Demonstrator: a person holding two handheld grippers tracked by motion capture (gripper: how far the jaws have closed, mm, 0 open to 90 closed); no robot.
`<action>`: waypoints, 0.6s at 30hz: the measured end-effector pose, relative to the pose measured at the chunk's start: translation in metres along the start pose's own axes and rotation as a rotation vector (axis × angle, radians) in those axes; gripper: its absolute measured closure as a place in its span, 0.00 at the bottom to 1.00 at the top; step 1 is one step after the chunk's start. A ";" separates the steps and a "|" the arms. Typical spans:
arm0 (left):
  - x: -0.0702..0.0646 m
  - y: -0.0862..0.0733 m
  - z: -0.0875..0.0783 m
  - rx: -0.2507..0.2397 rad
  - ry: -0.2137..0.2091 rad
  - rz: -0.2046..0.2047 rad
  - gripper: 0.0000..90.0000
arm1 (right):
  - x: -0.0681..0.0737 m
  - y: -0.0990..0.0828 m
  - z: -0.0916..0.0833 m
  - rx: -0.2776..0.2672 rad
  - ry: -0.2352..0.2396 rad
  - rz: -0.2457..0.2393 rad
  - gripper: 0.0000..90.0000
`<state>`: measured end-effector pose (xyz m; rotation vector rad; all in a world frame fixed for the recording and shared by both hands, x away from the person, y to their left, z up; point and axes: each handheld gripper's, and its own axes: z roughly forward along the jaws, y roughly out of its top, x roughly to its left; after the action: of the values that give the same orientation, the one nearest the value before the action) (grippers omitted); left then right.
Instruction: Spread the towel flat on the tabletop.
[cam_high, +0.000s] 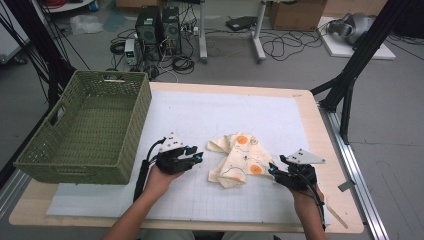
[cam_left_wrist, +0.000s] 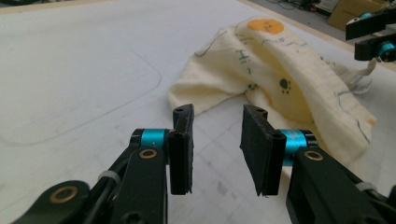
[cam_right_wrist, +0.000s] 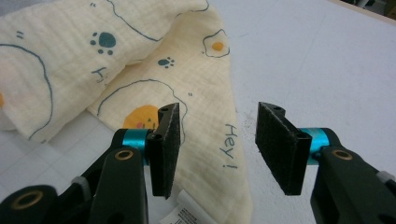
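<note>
From the high view, a pale wooden surface (cam_high: 320, 125) carries a white gridded mat (cam_high: 200, 120). A green woven basket (cam_high: 85, 130) stands on its left end, partly over the edge. Beyond the surface the grey floor holds black computer towers (cam_high: 159, 26), loose cables (cam_high: 285, 47) and a cardboard box (cam_high: 295, 14); black stand legs (cam_high: 350, 75) rise at the right. A crumpled cream cloth (cam_high: 239, 159) with orange egg-yolk prints lies on the mat between the two hands. The left gripper (cam_high: 196, 159) sits just left of the cloth, the right gripper (cam_high: 272, 169) at its lower right edge.

In the left gripper view, the left gripper (cam_left_wrist: 217, 140) hovers low over the bare mat (cam_left_wrist: 84, 70), its jaws apart with nothing between them. The cloth (cam_left_wrist: 280, 79) lies just ahead and to the right, not touching the pads. The other gripper (cam_left_wrist: 373, 37) shows at the top right, past the cloth.

In the right gripper view, the right gripper (cam_right_wrist: 218, 144) has its jaws apart and not gripping. A corner of the cloth (cam_right_wrist: 201, 116), printed "Hey!", lies beneath and between them, its white label (cam_right_wrist: 182, 212) near the left jaw. The mat (cam_right_wrist: 317, 56) stretches away to the right.
</note>
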<state>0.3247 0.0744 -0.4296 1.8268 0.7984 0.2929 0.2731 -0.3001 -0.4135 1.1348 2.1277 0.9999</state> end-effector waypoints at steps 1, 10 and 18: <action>-0.002 0.002 0.006 0.006 -0.008 0.004 0.71 | 0.000 -0.001 0.001 0.000 0.002 0.004 0.55; -0.019 0.021 0.068 0.112 0.009 0.060 0.66 | -0.001 -0.001 0.001 -0.002 0.007 0.004 0.55; -0.044 0.021 0.103 0.167 -0.027 0.141 0.55 | 0.000 -0.003 0.002 0.003 0.013 0.005 0.55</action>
<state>0.3559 -0.0342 -0.4444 2.0448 0.6930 0.2985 0.2733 -0.3008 -0.4167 1.1384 2.1386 1.0090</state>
